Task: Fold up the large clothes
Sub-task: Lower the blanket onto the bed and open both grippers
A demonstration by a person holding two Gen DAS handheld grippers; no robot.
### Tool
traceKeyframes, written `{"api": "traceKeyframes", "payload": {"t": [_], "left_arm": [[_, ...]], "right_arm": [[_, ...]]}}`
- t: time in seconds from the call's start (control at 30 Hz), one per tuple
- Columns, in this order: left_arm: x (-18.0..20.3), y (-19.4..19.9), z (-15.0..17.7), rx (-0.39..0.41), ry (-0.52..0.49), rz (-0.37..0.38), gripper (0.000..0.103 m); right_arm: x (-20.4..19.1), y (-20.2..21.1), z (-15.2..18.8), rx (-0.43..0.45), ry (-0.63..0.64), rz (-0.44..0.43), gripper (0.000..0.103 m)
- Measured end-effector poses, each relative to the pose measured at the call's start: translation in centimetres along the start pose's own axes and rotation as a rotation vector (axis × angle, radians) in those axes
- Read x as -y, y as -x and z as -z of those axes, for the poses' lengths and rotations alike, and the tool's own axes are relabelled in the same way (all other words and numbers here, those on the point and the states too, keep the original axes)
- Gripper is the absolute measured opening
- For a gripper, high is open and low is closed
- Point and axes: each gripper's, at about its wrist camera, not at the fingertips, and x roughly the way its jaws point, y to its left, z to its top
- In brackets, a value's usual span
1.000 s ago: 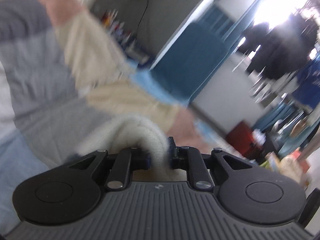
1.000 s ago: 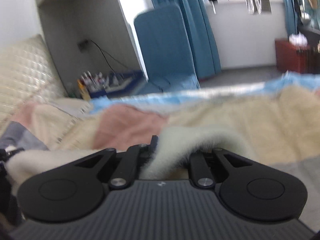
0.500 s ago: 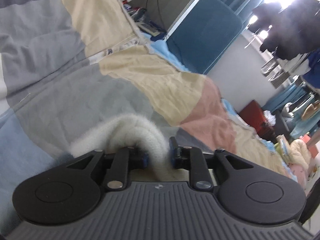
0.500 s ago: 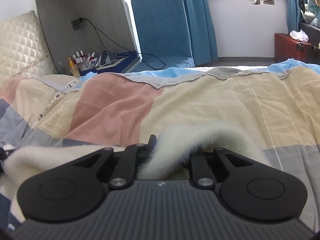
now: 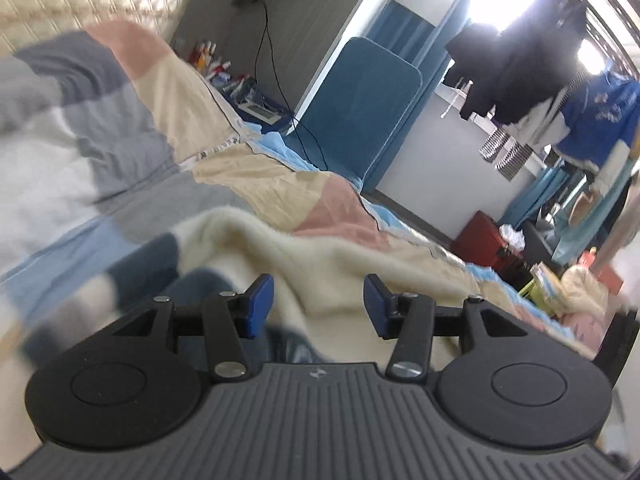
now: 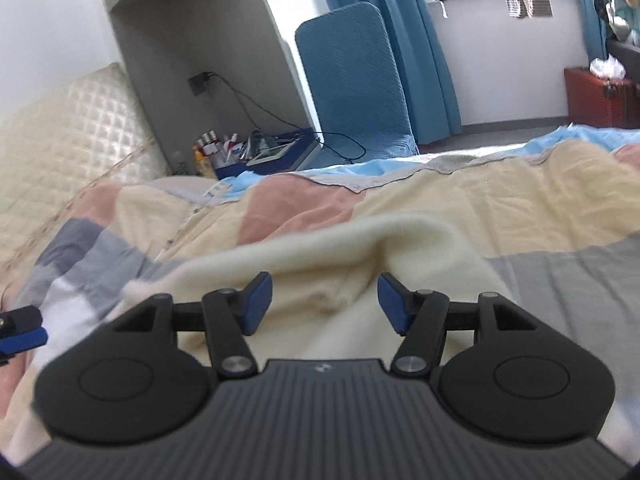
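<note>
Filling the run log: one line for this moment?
step: release | left tool: open, just opening | right tool: open, just opening | cream garment: lying on patchwork bedspread

Cream fleecy garment (image 6: 400, 264) on bedspread (image 6: 520, 200)

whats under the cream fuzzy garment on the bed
The cream garment lies on a patchwork quilt of pink, beige and grey panels. What lies directly beneath the garment is covered.

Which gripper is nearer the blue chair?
Right, as far as the views show. The right gripper faces the blue chair across the bed, while the left gripper sits off to its left, seemingly farther away.
</note>
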Motion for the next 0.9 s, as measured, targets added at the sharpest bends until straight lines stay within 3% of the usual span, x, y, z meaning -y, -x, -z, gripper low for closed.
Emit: {"api": "traceKeyframes", "payload": {"t": [0.2,0.4,0.57,0.73,0.9], "left_arm": [[2.5,8.9,4.9,-0.033,-0.036,-0.029,0.056],[2.2,12.9,9.3,-0.079,-0.027,-0.035,0.056],[0.4,10.9,11.9,-0.131,0.009,-0.023,0.055],[-1.2,7.9,12.9,-0.194,0.015,-0.043,0.055],[-2.8,5.8,12.0,-0.188,0.053,-0.041,0.055]], "right_arm": [[-2.9,9.1,1.1,-0.012,0.116,-0.042,0.061],[-3.9,12.9,2.8,-0.083,0.111,-0.06,0.061],[-4.5,11.1,3.6,-0.132,0.07,-0.059,0.061],[-5.3,6.7,4.2,-0.156,0.022,-0.053,0.061],[-6.9,0.8,4.1,-0.136,0.053,-0.053,0.05]]}}
